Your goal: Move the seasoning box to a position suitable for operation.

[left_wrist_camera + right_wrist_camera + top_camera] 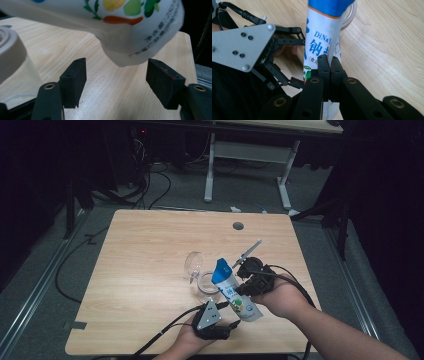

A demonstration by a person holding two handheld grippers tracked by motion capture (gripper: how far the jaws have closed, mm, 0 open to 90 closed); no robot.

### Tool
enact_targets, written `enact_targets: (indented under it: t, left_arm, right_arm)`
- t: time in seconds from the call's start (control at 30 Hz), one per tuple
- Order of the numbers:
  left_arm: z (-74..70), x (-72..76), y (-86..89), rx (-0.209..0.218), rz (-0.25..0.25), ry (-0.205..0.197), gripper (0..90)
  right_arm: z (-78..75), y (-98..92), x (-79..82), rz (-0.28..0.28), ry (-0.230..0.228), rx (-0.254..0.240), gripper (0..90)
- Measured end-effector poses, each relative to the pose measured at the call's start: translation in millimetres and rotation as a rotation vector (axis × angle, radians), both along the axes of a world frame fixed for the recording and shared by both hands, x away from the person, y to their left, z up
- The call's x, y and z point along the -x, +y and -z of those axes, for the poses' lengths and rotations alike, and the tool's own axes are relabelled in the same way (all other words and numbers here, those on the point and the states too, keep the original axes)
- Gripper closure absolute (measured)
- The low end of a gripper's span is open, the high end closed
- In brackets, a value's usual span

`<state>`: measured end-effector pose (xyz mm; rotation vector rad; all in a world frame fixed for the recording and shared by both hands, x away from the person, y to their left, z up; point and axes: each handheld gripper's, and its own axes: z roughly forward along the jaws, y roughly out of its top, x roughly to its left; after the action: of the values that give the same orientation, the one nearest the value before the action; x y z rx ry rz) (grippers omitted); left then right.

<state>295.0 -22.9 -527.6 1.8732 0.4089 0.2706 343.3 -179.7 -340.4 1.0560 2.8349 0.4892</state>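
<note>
**Op A:** Holding the pouch (234,294) with my right gripper (248,281), jaws pressed together on its flat edge. It hangs tilted over the bench (145,250), blue top (329,6) pointing at the roll of tape (207,284), white bottom towards the near bench edge.

**Op B:** And your left?

**Op A:** My left gripper (220,306) sits just below the pouch's bottom end, jaws apart, nothing between the pads yet. In the left gripper view the rounded bottom (130,47) floats just above and ahead of the pads (75,75).

**Op B:** So the step is a second grip on that lower end, I'd guess?

**Op A:** That's my reading. To do it well I'd bring the left gripper up until the bottom corner sits fully between the pads, then close on it squarely. The pouch looks soft, so a shallow bite could slip.

**Op B:** Anything near?

**Op A:** The tape roll lies just beyond the pouch's top, and a clear glass (194,262) lies on its side just past the tape. A thin pen-like stick (247,253) rests to the right of the glass. I'd keep the pouch's top from swinging into the tape.
</note>
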Motion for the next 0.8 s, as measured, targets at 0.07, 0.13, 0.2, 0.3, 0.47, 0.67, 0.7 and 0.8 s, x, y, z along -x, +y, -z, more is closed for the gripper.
enact_targets:
  t: [0.07,0.13,0.2,0.3,0.47,0.67,0.7,0.8]
  left_arm:
    - [-0.8,0.1,-1.2,0.004,0.001,0.0,33.4]
    - [-2.4,0.5,-2.2,0.006,0.002,-0.008,33.4]
    - [-4.4,0.9,-2.6,0.016,-0.003,-0.018,33.4]
    - [-5.3,0.9,-3.2,0.023,-0.01,-0.019,33.1]
    - [-5.8,0.7,-6.0,0.025,-0.019,-0.015,33.7]
    - [-7.0,2.4,-10.9,0.006,-0.046,-0.036,38.0]
    - [-7.1,2.6,-11.0,0.005,-0.052,-0.041,39.2]
    - [-7.8,2.6,-10.9,0.003,-0.07,-0.049,41.2]
  right_arm:
    - [0.5,0.5,-0.2,0.005,0.002,-0.003,90.0]
    - [1.0,1.6,-1.1,0.004,0.0,-0.004,89.9]
    - [0.5,4.6,-0.9,0.004,0.001,-0.008,89.9]
    - [-1.6,7.7,-0.5,-0.004,-0.004,-0.01,89.9]
    - [-5.0,10.7,-0.4,-0.003,-0.01,-0.018,89.9]
    - [-5.2,14.6,-0.1,-0.005,-0.006,-0.016,89.9]
    - [-5.1,14.5,-0.4,-0.004,-0.009,-0.018,89.9]
    - [-5.9,14.6,-1.3,0.0,-0.01,-0.022,89.9]
